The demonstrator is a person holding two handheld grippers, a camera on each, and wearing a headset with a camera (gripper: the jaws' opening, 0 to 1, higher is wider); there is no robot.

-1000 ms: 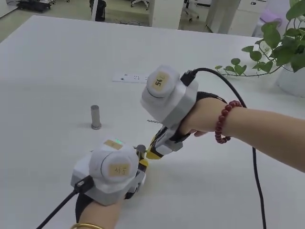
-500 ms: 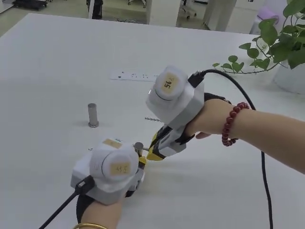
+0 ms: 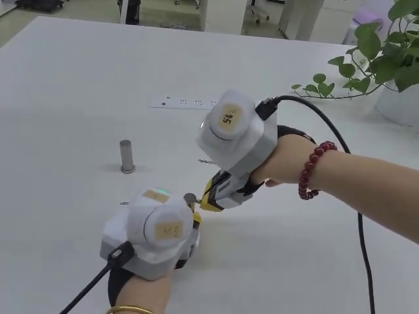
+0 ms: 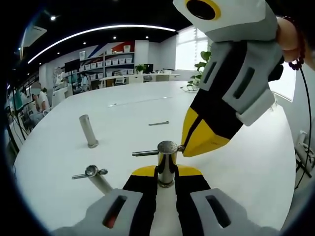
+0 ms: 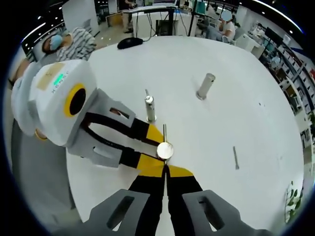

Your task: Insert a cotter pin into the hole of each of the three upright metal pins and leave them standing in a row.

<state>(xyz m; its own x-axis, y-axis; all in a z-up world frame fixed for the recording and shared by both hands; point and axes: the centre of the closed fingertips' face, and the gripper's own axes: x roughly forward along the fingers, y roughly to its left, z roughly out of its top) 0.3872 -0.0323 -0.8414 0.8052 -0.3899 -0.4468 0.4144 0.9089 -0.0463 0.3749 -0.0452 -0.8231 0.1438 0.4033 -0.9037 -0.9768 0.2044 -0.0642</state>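
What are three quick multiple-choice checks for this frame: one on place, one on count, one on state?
1. Where does the spare cotter pin lie?
A) flat on the table, beyond the held pin
B) in the plant pot
C) across the power strip

2. How many upright metal pins stand on the table?
A) one
B) two
C) three

3. What is the left tool doing?
A) hanging open
B) shut on the held pin
C) shut on a cable

Key:
1 A, it lies loose on the white top past the held pin.
2 C, the left gripper view shows the held pin, the near pin beside it and the far pin, bare.
3 B, its jaws close on the pin's shaft.
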